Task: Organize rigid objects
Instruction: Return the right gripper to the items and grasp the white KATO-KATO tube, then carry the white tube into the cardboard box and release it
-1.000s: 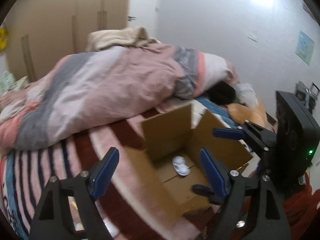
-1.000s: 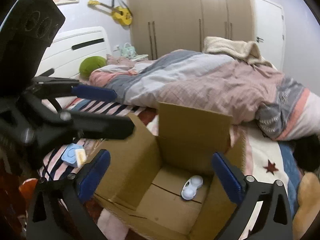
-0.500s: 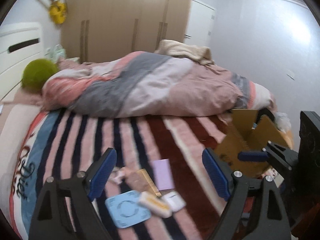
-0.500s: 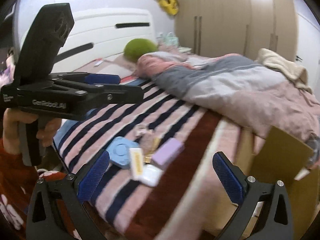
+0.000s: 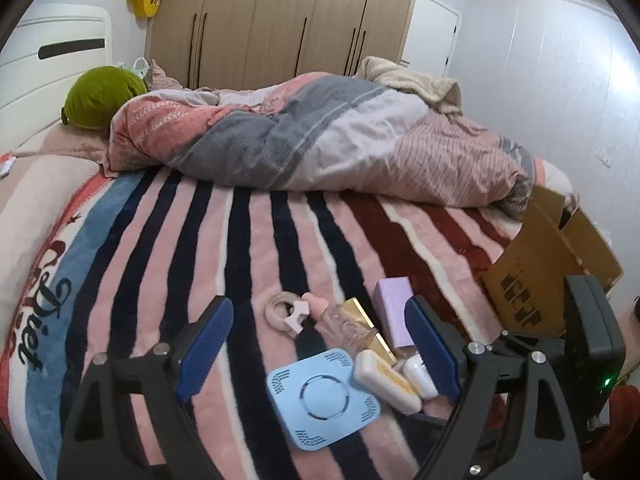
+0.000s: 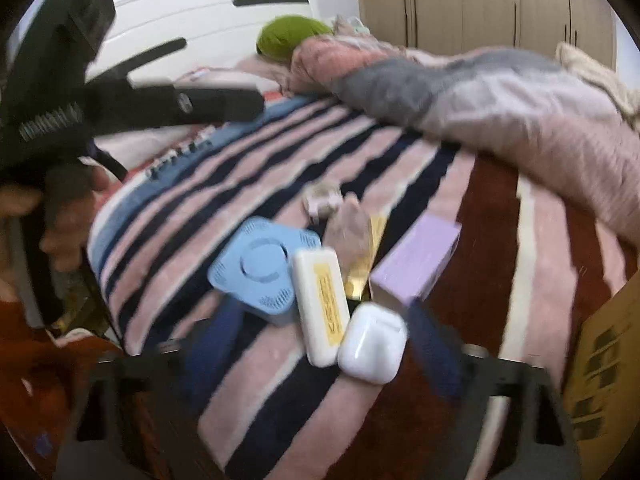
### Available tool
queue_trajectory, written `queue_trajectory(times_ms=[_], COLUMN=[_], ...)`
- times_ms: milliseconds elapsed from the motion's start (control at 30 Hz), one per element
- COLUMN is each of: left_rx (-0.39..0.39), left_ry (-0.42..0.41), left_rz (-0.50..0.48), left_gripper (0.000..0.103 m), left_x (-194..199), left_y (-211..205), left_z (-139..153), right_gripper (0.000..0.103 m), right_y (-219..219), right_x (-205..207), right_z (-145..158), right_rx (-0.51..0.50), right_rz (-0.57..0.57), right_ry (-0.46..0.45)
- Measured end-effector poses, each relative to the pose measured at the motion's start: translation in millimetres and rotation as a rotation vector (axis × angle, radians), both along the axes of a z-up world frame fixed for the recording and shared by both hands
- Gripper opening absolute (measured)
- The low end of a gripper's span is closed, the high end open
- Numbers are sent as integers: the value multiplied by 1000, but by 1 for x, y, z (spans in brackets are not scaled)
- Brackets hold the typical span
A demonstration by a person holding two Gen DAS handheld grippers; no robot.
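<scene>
Striped blanket (image 5: 248, 240) covers bed; box (image 5: 548, 276) at its right edge. Blue case (image 5: 324, 398), purple box (image 5: 394, 312), yellow-label case (image 6: 320, 304), earbud case (image 6: 372, 342) clustered near edge. Left gripper (image 5: 320, 354) and right gripper (image 6: 320, 344) both wide, empty.

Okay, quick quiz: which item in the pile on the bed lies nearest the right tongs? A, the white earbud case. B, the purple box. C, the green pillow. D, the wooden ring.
A: the white earbud case sits lowest in the right wrist view, just ahead of the open right tongs.
</scene>
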State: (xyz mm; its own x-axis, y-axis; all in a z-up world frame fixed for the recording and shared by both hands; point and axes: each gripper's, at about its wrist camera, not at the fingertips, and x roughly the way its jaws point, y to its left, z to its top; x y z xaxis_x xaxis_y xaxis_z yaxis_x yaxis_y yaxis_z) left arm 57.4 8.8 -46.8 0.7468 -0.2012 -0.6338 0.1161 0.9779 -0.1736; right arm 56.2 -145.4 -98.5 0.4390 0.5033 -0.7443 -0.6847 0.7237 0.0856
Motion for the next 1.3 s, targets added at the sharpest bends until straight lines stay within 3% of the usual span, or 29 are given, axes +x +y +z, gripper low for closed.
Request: queue_trajectory(times_ms=[200,400,600,667,700,833,1000,1033,1100,1200,1300], left_rx=[-17,-21,-22,-19,-19,-34,-94,-112,-117,-105,-110], left_ry=[3,7,25,28,28,40,22,13,-22,-56,-67], left_rz=[32,42,50,47,41,-39,-188,-224,-311,-388,-422], left_gripper=[86,86,86,86,86,86,84,82,60,35,32], left_x=[1,-1,-1,-1,-1,-2,-5,-5,-8,-7,-1], left_y=[9,14,17,16,15,5,-21,-30,-52,-89,-114], left_z=[-1,-2,-6,-7,-7,-9,1,6,18,39,57], right_gripper=[47,46,42,31,31,30,30,30,30,30,30], right_y=[19,30,18,12,12,11,-7,-11,-21,-38,-60], right_x=[12,33,41,41,40,25,5,1,-6,-17,-21], right_z=[-15,-23,-34,-36,-36,-27,23,33,54,81,101], right_rx=[-72,-87,-137,-100,-85,-84,-23,-15,7,28,29], right_rz=[71,150,123,127,124,116,92,85,69,48,3], right_ry=[14,116,190,211,212,109,-24,-46,-83,-146,-189])
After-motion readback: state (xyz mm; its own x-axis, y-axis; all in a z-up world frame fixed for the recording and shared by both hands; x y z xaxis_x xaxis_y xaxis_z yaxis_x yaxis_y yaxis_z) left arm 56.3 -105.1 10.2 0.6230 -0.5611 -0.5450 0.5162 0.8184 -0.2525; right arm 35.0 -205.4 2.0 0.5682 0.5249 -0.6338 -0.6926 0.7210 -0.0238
